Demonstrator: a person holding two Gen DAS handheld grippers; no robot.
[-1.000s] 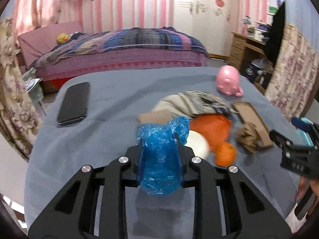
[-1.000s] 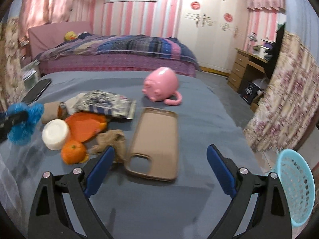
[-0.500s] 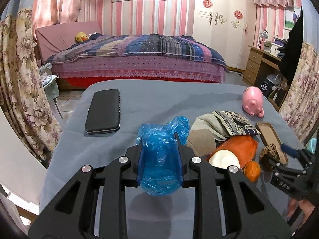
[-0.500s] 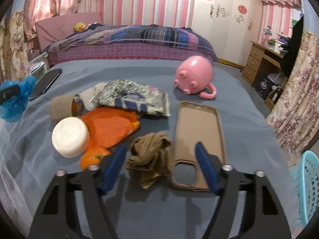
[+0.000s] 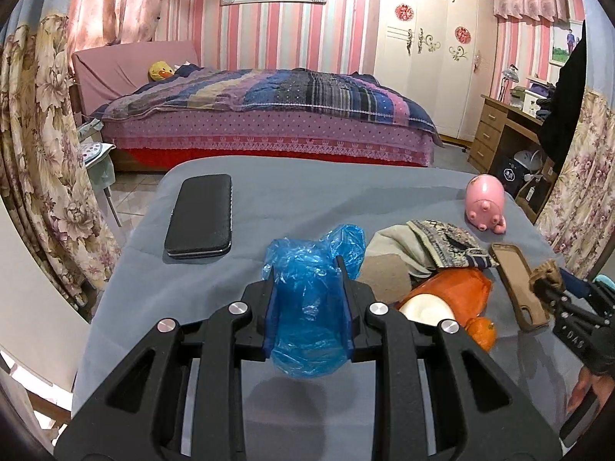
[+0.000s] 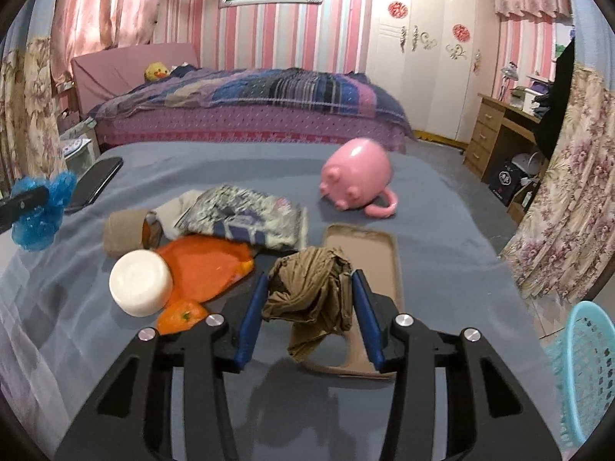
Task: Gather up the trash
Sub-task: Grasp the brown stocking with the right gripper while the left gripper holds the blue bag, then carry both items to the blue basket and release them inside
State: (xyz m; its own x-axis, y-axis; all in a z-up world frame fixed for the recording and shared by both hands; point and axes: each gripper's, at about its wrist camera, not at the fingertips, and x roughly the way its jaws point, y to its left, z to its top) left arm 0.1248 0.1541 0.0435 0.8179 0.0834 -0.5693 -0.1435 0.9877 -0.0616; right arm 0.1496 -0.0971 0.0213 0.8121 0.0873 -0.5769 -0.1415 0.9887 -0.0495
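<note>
So the brown wad (image 6: 313, 292) is now being gripped by the right claw (image 6: 307, 307), which was spread wide a second ago. The blue bag (image 5: 307, 307) is still being clenched by the left claw (image 5: 307, 307); the basket (image 6: 588, 365) is probably being targeted next.

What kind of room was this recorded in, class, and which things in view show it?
Most likely a home bedroom: a made bed with a striped quilt, a white wardrobe and a wooden desk with drawers stand beyond the grey-covered table.
</note>
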